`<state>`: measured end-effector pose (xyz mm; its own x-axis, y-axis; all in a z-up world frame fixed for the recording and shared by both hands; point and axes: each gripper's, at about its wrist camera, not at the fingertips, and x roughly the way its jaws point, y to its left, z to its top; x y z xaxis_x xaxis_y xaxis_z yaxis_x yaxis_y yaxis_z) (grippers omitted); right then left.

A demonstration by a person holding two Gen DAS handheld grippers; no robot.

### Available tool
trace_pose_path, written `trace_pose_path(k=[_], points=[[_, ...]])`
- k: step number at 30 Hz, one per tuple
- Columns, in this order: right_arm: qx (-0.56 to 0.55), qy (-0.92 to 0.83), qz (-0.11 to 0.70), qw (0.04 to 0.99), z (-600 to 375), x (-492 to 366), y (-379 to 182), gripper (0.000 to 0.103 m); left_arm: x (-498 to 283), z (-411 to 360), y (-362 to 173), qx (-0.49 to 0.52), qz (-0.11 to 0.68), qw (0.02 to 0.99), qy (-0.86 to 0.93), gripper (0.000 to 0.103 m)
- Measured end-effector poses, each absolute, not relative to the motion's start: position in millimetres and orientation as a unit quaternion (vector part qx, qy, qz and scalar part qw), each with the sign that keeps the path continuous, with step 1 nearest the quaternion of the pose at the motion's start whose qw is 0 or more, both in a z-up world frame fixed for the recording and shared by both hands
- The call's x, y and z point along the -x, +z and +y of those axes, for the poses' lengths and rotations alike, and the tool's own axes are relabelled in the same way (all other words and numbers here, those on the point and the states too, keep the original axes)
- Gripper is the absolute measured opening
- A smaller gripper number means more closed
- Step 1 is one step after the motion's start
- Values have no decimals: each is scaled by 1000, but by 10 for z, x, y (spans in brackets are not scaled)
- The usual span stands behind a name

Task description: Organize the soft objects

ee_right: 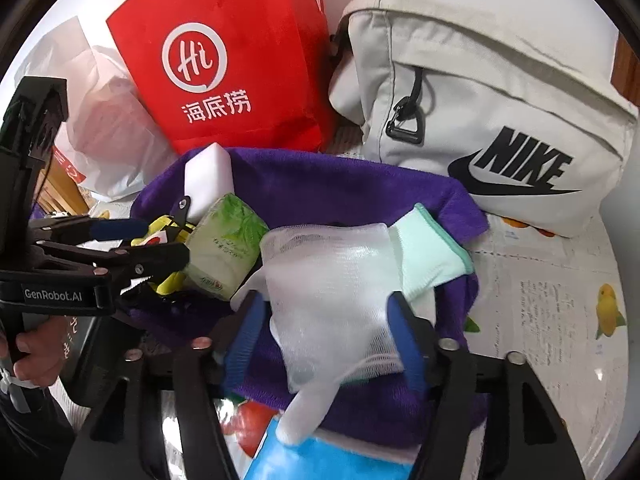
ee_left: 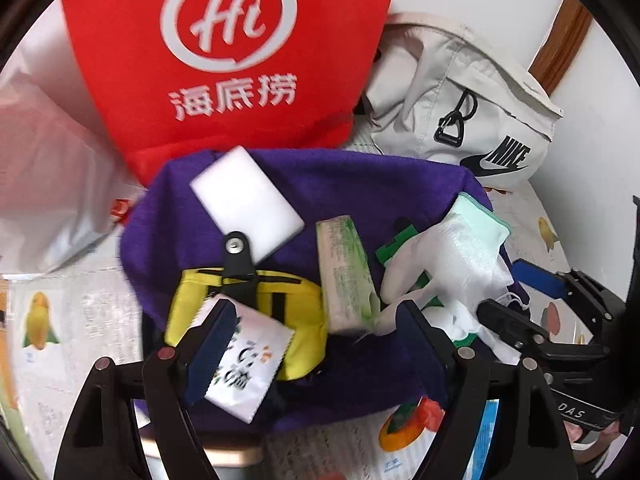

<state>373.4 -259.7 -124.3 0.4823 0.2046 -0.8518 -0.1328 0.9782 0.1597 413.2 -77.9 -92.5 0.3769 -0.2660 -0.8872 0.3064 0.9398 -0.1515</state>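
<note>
While both claws sit released, the left gripper (ee_left: 310,330) has a white sachet (ee_left: 248,364) loose against one pad, and the right gripper (ee_right: 326,330) straddles a white glove (ee_right: 332,280) without pinching it. All soft items lie on the purple towel (ee_left: 360,184) mid-frame; red bag (ee_left: 224,52) upper left, grey bag (ee_right: 480,112) upper right.

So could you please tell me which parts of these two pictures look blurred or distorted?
Left wrist view: the white sponge block and the white printed sachet are smeared, and the fisheye darkens the corners. Right wrist view: the white mesh glove looks soft, while the beige Nike bag stays sharp.
</note>
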Motion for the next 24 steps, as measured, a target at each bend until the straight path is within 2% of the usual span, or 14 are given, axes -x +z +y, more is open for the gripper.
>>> trace_pose_path(k=[8,10,15,24], points=[[-16,66,474,878,-2576,-3333,-893,82,-3699,-640,-619,-41,512,847,-135,96],[-19,63,469,881,-2557,-3223,-799,83,-3544,-584,-533,-42,508,852,-123,96],[-20,51,448,892,-2472,-2852,-550,98,-3118,-490,-338,-30,495,861,-110,96],[-34,25,431,901,-2506,-2073,-183,101,-2202,-352,82,-46,441,893,-76,96]])
